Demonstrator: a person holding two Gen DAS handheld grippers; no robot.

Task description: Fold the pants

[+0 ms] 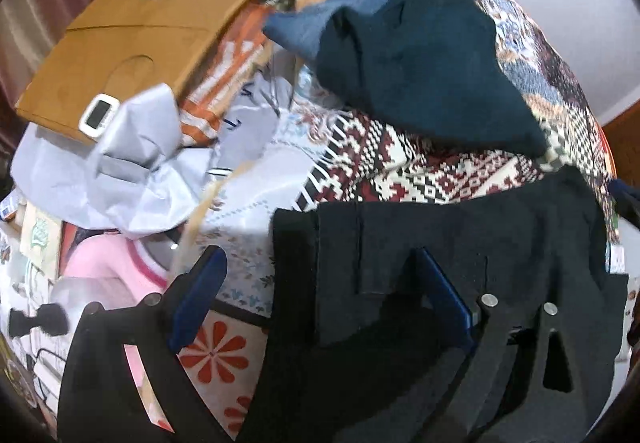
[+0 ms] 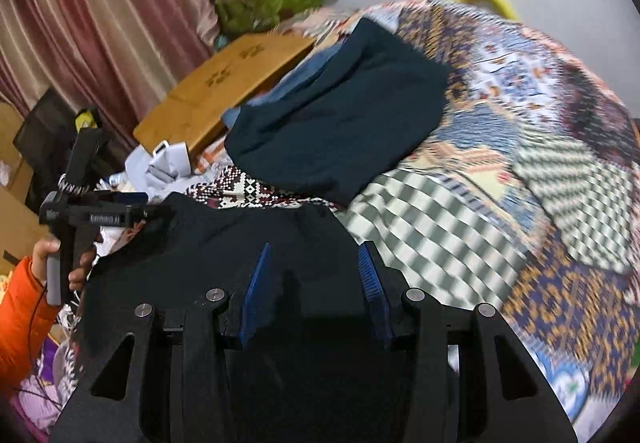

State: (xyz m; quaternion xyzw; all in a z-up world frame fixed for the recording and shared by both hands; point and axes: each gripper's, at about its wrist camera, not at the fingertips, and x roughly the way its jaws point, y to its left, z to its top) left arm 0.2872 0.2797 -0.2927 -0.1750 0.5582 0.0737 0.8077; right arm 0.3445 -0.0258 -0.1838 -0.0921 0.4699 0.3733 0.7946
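Black pants (image 1: 460, 243) lie on the patterned bedspread (image 1: 380, 163), close in front of both cameras; they also show in the right wrist view (image 2: 248, 235). My left gripper (image 1: 320, 263) is open, with the pants' left edge between its blue pads (image 1: 444, 287). My right gripper (image 2: 314, 263) is open over the pants' right edge. The left gripper's body (image 2: 92, 215), held by a hand in an orange sleeve, shows at the pants' left corner in the right wrist view.
A dark teal garment (image 1: 424, 55) over a blue one (image 1: 304, 27) lies further back on the bed; the teal garment also shows in the right wrist view (image 2: 344, 111). A wooden board (image 1: 140, 23), a grey cloth (image 1: 132, 163) and pink clothing (image 1: 112, 267) crowd the left. Curtains (image 2: 100, 3) hang behind.
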